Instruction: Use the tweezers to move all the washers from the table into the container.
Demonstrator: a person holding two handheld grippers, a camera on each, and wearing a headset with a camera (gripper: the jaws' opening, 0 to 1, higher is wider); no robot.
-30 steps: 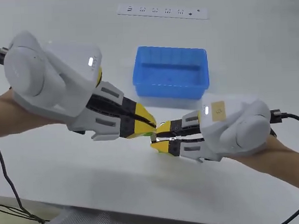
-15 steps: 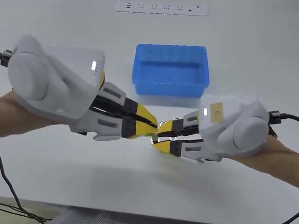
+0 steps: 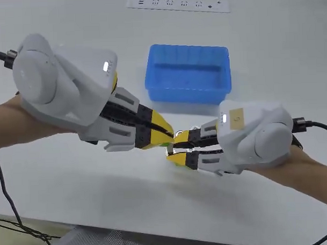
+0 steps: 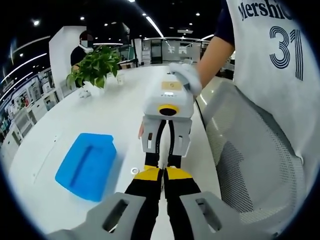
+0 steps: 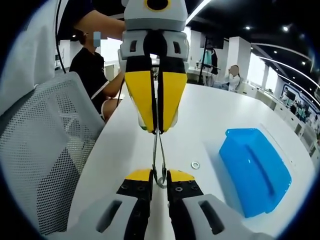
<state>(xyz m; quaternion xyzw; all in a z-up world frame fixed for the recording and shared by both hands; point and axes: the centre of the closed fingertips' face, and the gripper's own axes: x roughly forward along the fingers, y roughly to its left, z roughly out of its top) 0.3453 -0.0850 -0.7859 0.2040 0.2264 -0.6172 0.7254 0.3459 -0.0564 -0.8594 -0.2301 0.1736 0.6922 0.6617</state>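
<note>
Thin metal tweezers run between the two grippers, which meet tip to tip above the white table. My left gripper comes in from the left, its yellow jaws shut on one end of the tweezers. My right gripper faces it, shut on the other, rounded end. One small washer lies flat on the table beside the jaws. The blue container stands just beyond the grippers, open side up.
A white power strip lies along the far side of the table. The table's near edge runs just below the grippers. A mesh chair and a person in a numbered shirt stand beside the table.
</note>
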